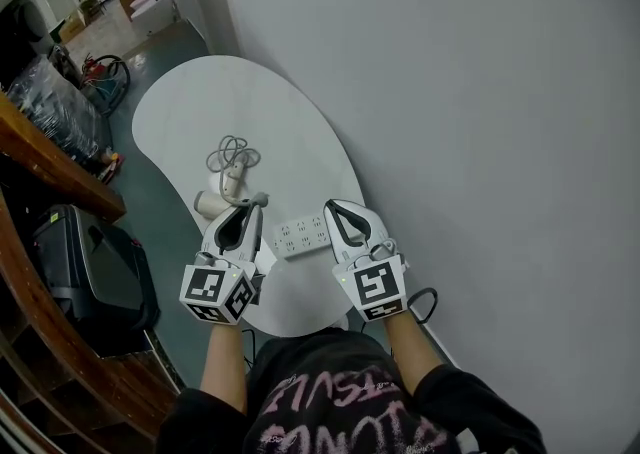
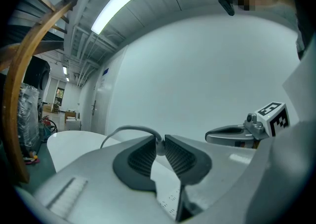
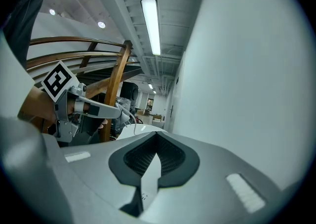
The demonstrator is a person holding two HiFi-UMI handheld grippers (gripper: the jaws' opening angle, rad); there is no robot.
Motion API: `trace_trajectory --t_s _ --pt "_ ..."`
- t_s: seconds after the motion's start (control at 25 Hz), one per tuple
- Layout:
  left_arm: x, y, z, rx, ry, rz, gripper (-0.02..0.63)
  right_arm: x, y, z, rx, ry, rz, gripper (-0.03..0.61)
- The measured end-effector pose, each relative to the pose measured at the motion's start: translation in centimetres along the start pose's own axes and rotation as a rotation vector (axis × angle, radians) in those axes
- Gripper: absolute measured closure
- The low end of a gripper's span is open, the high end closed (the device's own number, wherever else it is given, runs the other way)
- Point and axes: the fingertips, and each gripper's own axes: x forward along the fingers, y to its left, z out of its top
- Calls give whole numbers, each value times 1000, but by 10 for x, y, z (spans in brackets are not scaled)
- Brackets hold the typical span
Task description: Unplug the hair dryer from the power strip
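**Smooth plastic, ribbed pads**

The bench (image 1: pixel 180 107) is showing a smooth, faintly glossy white top. Power strip (image 1: pixel 302 235), hair dryer (image 1: pixel 214 204) and cord (image 2: pixel 129 130) are looking like pale smooth plastic. The left hand-held gripper (image 2: pixel 160 144) and right hand-held gripper (image 3: pixel 157 145) are wearing matt grey shells and black ribbed pads (image 2: pixel 143 156) — the railing (image 3: pixel 117 85) is gleaming like varnished wood.

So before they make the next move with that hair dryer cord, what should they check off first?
1. Left gripper has the cord: ok, its jaws pinch the grey cord.
2. Right gripper is free: ok, jaws together, nothing between them.
3. Held cord end is off the power strip: seemingly ok, in the head view it sits apart from the strip.
4. Hair dryer is settled: ok, it lies on the table.
5. Coil of cord will not snag: cannot tell.
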Motion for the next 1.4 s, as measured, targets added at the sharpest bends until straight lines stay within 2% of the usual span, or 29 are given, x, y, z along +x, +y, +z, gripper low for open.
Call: trace_trajectory --t_s 0.64,1.4 --pt "-6 -10 13 31 -20 -1 552 -10 -10 12 37 -49 -29 571" --pt "-1 -1 15 25 -31 31 552 -3 -22 9 85 -26 -40 572"
